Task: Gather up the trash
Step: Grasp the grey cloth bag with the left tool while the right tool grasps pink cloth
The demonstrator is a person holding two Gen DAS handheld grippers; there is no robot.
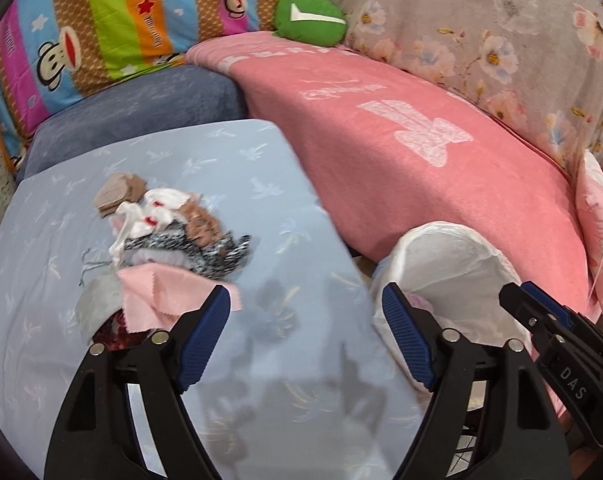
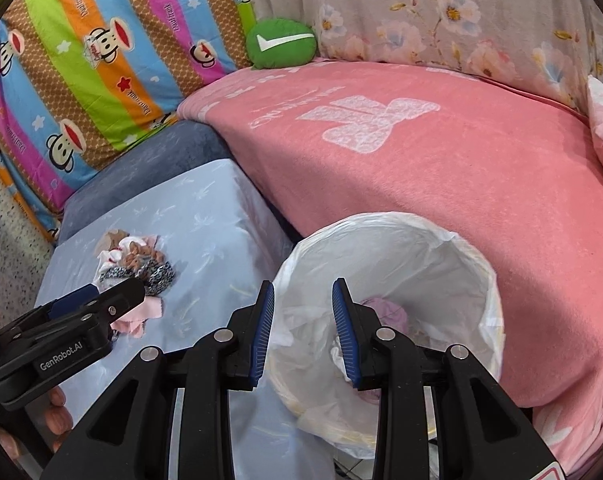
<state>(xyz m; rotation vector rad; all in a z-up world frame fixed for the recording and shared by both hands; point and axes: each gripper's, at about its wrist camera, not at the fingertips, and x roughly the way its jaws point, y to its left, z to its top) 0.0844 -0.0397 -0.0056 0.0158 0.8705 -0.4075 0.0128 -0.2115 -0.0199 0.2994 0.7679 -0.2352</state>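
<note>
Left wrist view shows the left claw (image 1: 305, 308) wide open with nothing between its blue pads (image 1: 217, 312), up over a low surface (image 1: 293, 360) covered in a light blue cloth. A pile of fabric scraps (image 1: 169, 232) lies near the left edge of that surface, with brown, white, pink and black-and-white speckled bits all heaped together. One pink scrap (image 1: 153, 300) sits at the near side of the pile, just beside the left pad. A bin (image 2: 481, 320) with a white bag in it stands off the right edge of the surface, right against a pink blanket (image 2: 441, 184). Some trash already lies inside the bin, a purple bit (image 2: 385, 308) among it. Right wrist view shows the right claw (image 2: 303, 332) over the near rim of the bin, its pads only a little way apart and holding nothing. Part of a hand (image 2: 57, 412) shows under the left claw at the left edge of that view. A green round cushion (image 2: 281, 44) rests at the back, between a striped monkey blanket (image 2: 101, 60) and a flowery sheet (image 2: 461, 12).
</note>
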